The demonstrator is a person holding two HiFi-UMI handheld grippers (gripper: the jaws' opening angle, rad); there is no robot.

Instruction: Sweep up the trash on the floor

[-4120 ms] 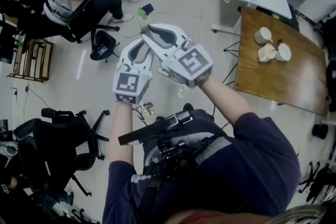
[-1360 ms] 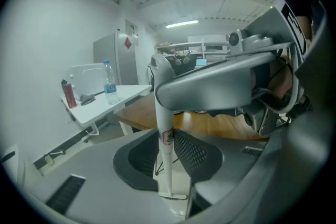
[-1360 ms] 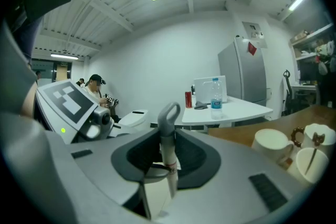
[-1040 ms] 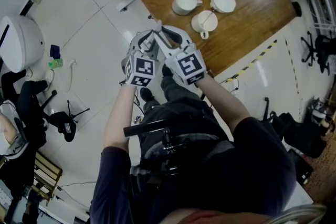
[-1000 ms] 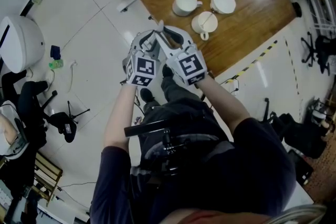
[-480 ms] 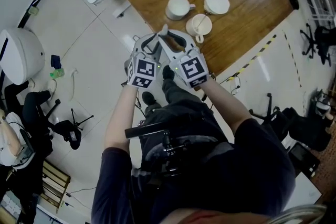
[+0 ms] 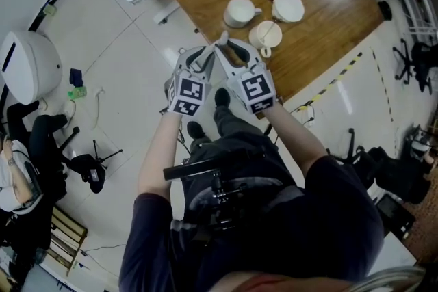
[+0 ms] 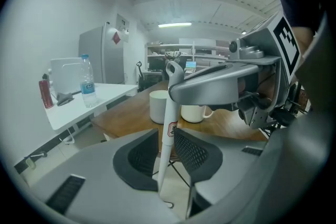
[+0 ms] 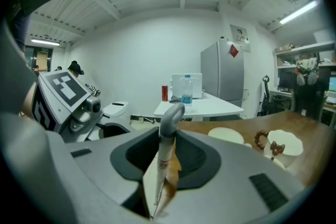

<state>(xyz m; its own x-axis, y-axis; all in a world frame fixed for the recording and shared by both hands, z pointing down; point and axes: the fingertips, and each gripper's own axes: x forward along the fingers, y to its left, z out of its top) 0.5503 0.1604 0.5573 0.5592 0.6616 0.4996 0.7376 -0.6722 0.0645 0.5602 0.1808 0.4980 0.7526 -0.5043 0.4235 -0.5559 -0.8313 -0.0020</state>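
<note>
two grippers are seen on one handle (image 8: 169, 113). the left gripper (image 8: 166, 147) is clamped on it, with its black ribbed pads pressed to both sides of the shaft. the right gripper (image 9: 168, 152) is set higher on the same shaft. its jaws have just been opening and are parted, and the handle is seen loose between them. the handle is a slim, round, smooth white tube, marked with a small label and capped by a grey loop. its long axis is set nearly upright, slightly tilted, with the loop end pointed up and the lower end hidden below the grippers. it is held over the pale tiled floor (image 7: 130, 78), just off the near edge of a brown wooden table (image 7: 328, 3). three white cups (image 7: 240, 11) are grouped near that edge. a clear bottle (image 8: 87, 83) and a red can (image 8: 45, 94) are stood near the edge of a white table (image 8: 105, 96) beyond.
</note>
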